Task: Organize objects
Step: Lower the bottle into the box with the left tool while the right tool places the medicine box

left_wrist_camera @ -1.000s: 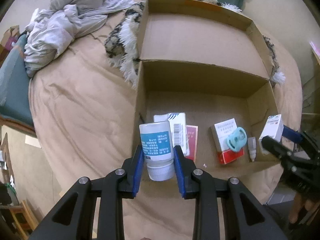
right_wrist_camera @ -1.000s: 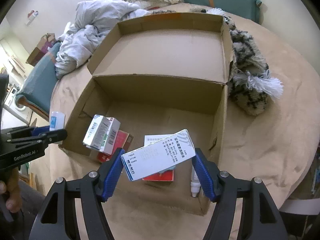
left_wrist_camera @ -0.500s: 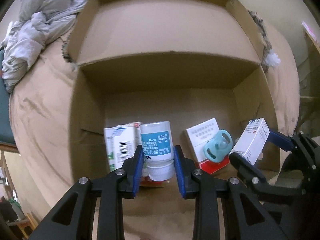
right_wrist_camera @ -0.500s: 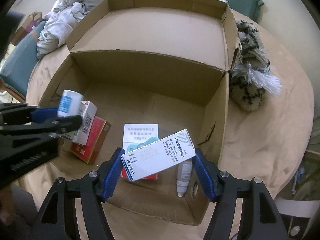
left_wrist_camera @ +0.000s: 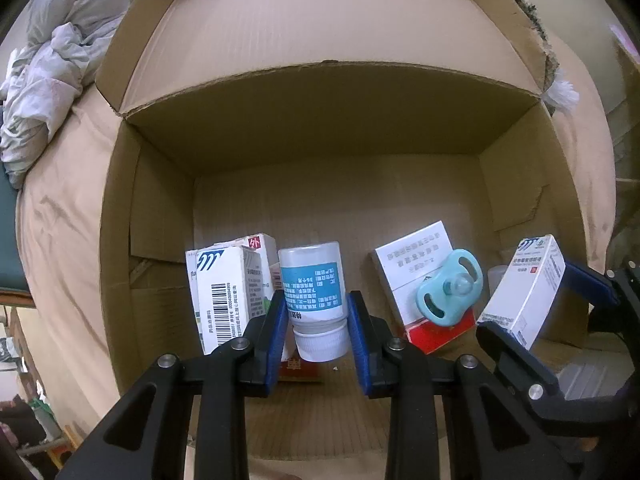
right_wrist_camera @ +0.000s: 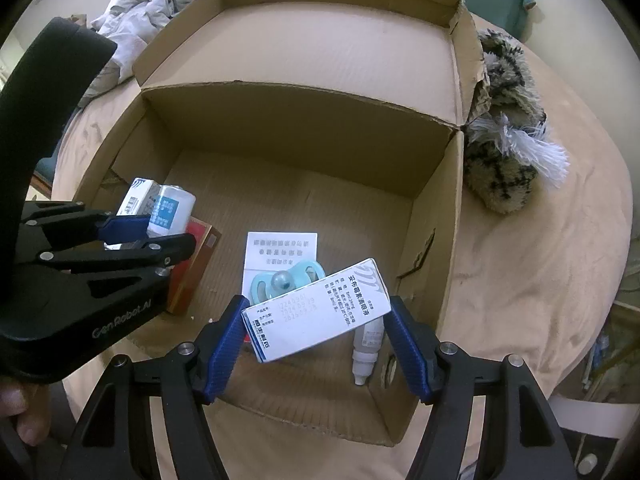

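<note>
2 grippers hang over the cardboard box [right_wrist_camera: 436,216]: left gripper [left_wrist_camera: 316,340] clenched on a smooth, probably slippery medicine bottle [left_wrist_camera: 312,292] at its label, right gripper [right_wrist_camera: 316,344] grasping a light, crushable carton [right_wrist_camera: 316,316] endwise.

Your cardboard box [right_wrist_camera: 434,216] sits on the bed [right_wrist_camera: 540,280], flap behind it. In the box: two cartons [left_wrist_camera: 224,292] at left on a flat pack [right_wrist_camera: 192,268]; a pacifier [right_wrist_camera: 280,280] on the middle pack [right_wrist_camera: 280,250]; a dropper bottle [right_wrist_camera: 366,346] at right. Outside: fur throw [right_wrist_camera: 504,160] right, crumpled sheets [left_wrist_camera: 52,68] left.
</note>
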The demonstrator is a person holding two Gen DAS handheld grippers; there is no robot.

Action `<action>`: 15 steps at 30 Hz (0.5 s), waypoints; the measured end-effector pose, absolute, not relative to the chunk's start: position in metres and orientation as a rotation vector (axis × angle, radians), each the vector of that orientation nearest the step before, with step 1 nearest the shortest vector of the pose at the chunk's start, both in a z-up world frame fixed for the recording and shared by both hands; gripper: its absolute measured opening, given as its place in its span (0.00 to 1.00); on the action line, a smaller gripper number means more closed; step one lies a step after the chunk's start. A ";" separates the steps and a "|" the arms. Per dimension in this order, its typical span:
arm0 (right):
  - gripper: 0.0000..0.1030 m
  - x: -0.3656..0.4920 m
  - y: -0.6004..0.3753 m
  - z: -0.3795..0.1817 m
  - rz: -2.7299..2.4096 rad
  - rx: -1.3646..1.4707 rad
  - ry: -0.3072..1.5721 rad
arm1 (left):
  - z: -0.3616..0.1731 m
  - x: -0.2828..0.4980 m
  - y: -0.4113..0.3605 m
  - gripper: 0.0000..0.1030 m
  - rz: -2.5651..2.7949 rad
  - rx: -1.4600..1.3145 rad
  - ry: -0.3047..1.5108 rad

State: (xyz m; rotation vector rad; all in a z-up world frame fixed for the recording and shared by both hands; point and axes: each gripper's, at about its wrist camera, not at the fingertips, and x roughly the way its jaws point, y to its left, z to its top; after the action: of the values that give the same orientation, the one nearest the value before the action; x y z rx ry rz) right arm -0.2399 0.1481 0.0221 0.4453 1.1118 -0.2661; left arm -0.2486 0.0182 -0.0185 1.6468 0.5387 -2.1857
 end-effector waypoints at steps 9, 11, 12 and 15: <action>0.71 -0.250 0.152 0.023 -0.236 0.422 1.123 | -0.015 -0.254 0.026 0.26 -2.161 1.635 0.538; 0.71 -0.253 0.152 0.024 -0.236 0.416 1.121 | -0.012 -0.255 0.027 0.26 -2.154 1.620 0.525; 0.71 -0.255 0.152 0.025 -0.234 0.418 1.116 | -0.011 -0.256 0.028 0.26 -2.154 1.615 0.522; 0.71 -0.262 0.150 0.029 -0.224 0.423 1.102 | -0.010 -0.259 0.029 0.26 -2.140 1.616 0.537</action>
State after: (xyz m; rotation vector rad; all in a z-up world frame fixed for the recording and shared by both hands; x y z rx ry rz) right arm -0.2623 0.1501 0.0293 0.4233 1.1016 -0.2244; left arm -0.2586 0.0288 -0.0101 1.6163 0.5367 -2.1396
